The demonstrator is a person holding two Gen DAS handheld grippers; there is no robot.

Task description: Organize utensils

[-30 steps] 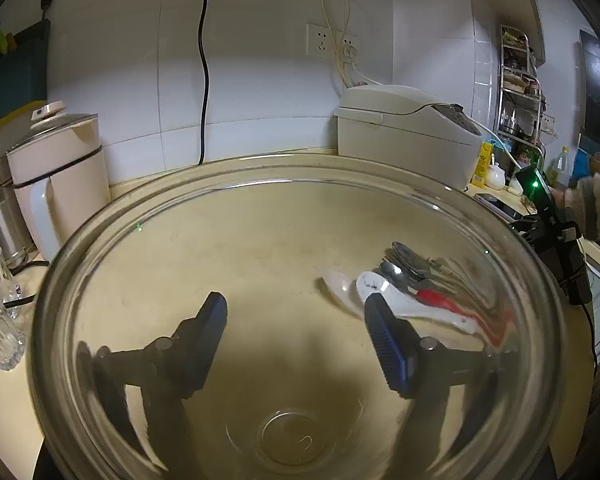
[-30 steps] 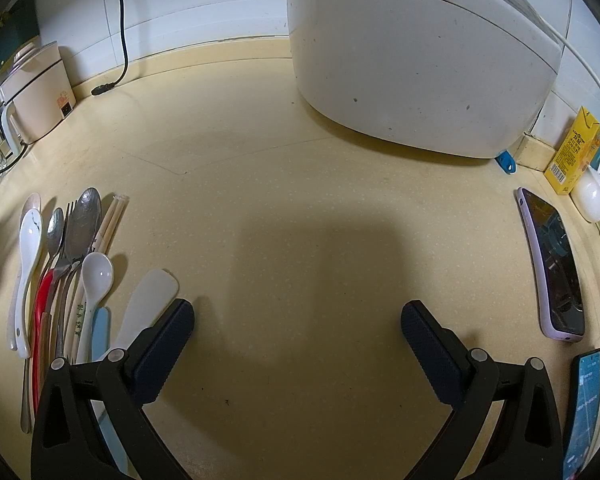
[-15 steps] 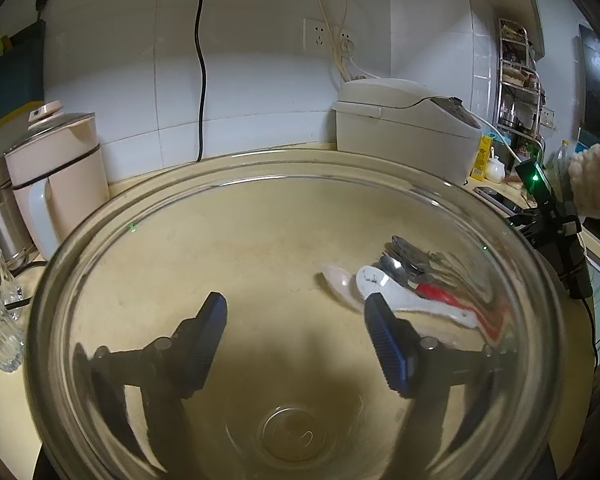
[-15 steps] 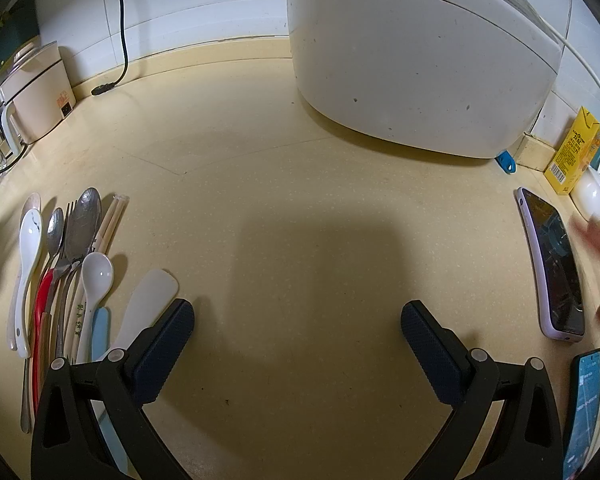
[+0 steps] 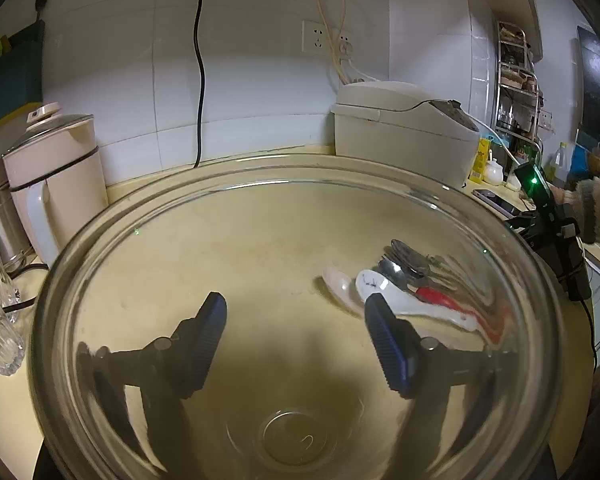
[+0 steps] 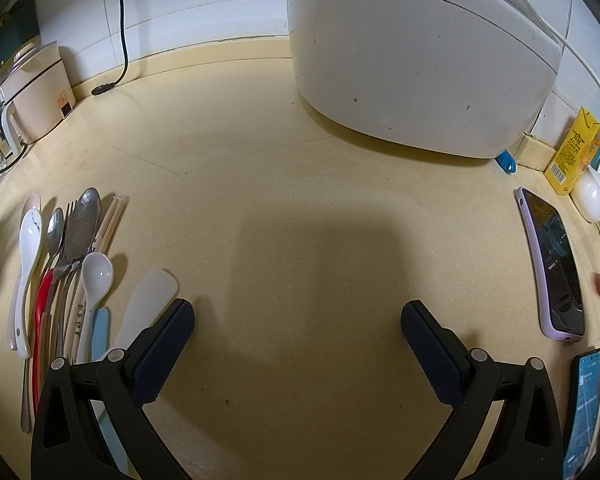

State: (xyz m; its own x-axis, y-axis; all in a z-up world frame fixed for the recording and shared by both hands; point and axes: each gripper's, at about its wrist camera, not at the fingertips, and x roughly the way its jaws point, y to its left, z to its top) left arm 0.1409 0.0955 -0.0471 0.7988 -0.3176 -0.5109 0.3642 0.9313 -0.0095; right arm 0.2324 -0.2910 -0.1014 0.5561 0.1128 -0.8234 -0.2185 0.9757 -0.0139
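Left wrist view: the left gripper point(image 5: 294, 312) shows through a clear glass mixing bowl point(image 5: 284, 168), its jaws narrow and apparently clamped on the bowl (contact is hard to read).

Right wrist view: the right gripper point(image 6: 296, 320) gapes wide and empty over the beige countertop point(image 6: 300, 200). The row of mixed spoons, fork and chopsticks point(image 6: 72, 264) lies beside its left finger. Take one piece at a time, pinching its handle squarely.

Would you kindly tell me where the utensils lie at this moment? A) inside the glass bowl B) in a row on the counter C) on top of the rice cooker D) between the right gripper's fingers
B: the utensils lie side by side on the bare counter, left of the right gripper, whose fingers hold nothing.
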